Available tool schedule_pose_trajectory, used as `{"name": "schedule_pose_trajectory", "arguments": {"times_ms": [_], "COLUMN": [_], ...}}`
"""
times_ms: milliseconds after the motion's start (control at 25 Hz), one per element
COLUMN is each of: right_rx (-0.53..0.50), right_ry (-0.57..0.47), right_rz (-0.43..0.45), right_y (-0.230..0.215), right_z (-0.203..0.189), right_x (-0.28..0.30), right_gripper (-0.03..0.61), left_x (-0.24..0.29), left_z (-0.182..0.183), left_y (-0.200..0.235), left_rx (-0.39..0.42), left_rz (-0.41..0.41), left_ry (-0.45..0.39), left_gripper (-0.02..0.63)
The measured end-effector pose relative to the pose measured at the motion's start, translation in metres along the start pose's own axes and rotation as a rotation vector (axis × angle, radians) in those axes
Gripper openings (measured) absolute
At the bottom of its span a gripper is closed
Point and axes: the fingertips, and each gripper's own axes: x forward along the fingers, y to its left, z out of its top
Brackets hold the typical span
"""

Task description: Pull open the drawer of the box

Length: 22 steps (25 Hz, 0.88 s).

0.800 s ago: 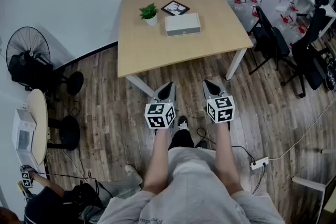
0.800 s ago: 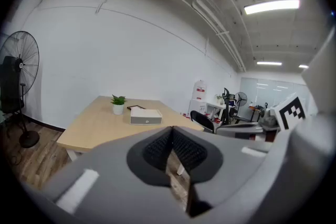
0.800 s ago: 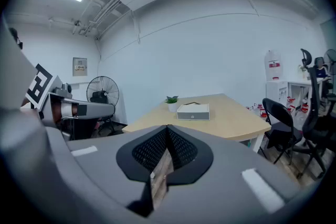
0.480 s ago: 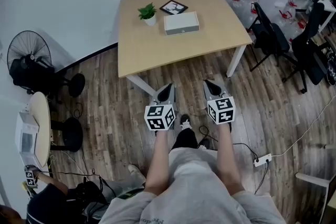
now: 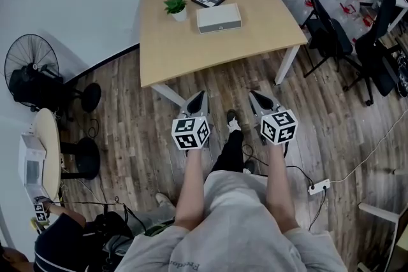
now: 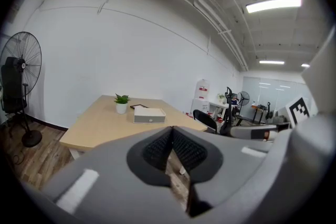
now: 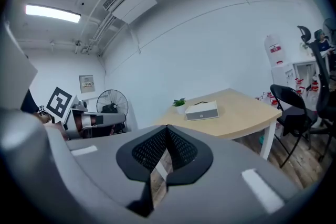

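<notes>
While the box (image 5: 218, 18) is set on the table (image 5: 210, 51) beside a potted plant (image 5: 175, 6), left gripper (image 5: 200, 95) and right gripper (image 5: 254, 95) are held well short of it, over the floor, jaws pressed together, nothing gripped.

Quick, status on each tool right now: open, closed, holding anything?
Left tool: closed, holding nothing.
Right tool: closed, holding nothing.

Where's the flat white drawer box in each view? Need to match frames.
Head view: flat white drawer box at upper centre, on the light wooden table.
Left gripper view: box just left of centre, at mid-height.
Right gripper view: box right of centre, at mid-height.
Shared landmark: small potted green plant, standing just left of the box in all three views.
</notes>
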Motion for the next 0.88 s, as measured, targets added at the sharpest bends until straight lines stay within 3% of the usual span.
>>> {"name": "schedule_pose_trajectory", "arguments": {"times_ms": [240,480,720,880], "right_rx": [-0.086,-0.039,-0.048,-0.028], "right_ry": [0.067,0.040,0.080,0.092], "right_rz": [-0.052,-0.067,-0.052,-0.047], "right_y": [-0.037,-0.081,-0.121,-0.143], "right_z": [0.009,0.039,0.063,0.080], "right_x": [0.027,0.062,0.133,0.183], "right_gripper": [0.002,0.002,0.002,0.002], "left_x": [0.053,0.115,0.195,0.240], "left_z": [0.023,0.044,0.073,0.092], "left_y": [0.023,0.020,0.051,0.074], "left_rx": [-0.060,-0.070,-0.146,-0.115], "left_rz": [-0.004,-0.076,-0.057,-0.050], "left_ry": [-0.050,-0.040,-0.054,-0.027], "left_gripper": [0.054,0.054,0.054,0.054]}}
